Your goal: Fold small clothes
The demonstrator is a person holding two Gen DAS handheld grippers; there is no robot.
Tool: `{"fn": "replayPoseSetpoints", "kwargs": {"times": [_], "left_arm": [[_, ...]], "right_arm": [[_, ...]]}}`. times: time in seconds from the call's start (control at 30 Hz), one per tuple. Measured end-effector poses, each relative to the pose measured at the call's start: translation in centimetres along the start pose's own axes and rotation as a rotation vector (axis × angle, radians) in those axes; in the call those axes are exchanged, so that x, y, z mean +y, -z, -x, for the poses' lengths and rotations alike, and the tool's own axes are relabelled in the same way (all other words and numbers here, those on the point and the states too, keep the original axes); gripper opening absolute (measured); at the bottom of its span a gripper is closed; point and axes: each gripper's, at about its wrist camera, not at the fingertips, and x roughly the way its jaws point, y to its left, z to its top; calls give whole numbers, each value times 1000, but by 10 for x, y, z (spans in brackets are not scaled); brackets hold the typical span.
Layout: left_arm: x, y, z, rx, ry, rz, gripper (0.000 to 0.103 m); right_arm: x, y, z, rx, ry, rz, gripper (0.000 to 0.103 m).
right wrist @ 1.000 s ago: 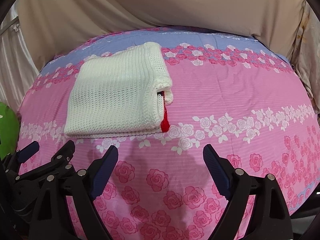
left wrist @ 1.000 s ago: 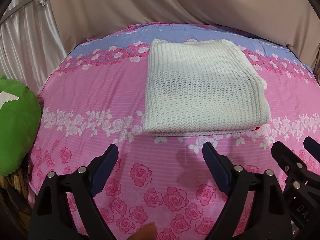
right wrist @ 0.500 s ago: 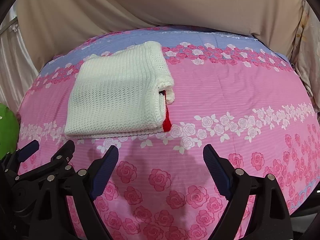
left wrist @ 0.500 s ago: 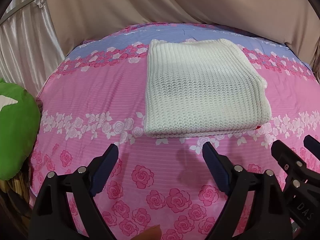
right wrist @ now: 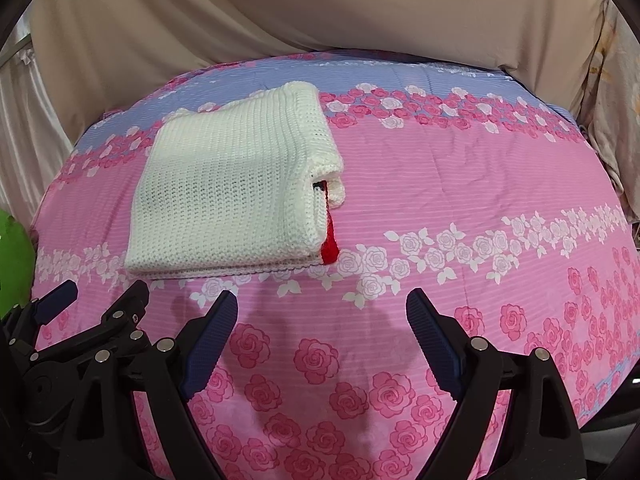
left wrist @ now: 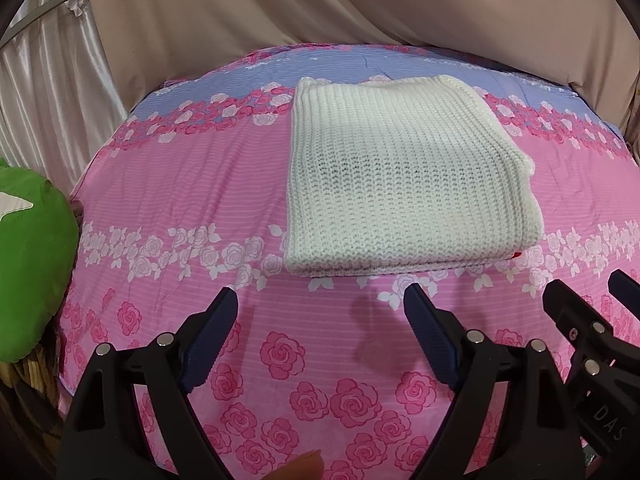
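Both jaws gape empty; only the right view shows the folded sweater's red trim.

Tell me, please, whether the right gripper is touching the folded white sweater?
Apart. In the right wrist view, pink bedsheet shows between the open right gripper and the white sweater.

Left gripper: black plastic frame, two arms splayed in a V, each ending in a dark blue ribbed pad. Round silver screws along the arms. Right gripper: same build, black frame, blue ribbed pads, silver screw heads. White letters "DAS" on its black body in the left view. Fingertip at bottom edge, partly cut off.
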Motion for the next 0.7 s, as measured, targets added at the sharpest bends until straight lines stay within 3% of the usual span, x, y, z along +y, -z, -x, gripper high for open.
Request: {"fn": "replayPoseSetpoints", "kwargs": {"times": [0.7], "left_arm": [[2, -3, -6, -7, -5, -29, 76]], "right_arm": [[4, -2, -5, 10, 6, 7, 81]]}}
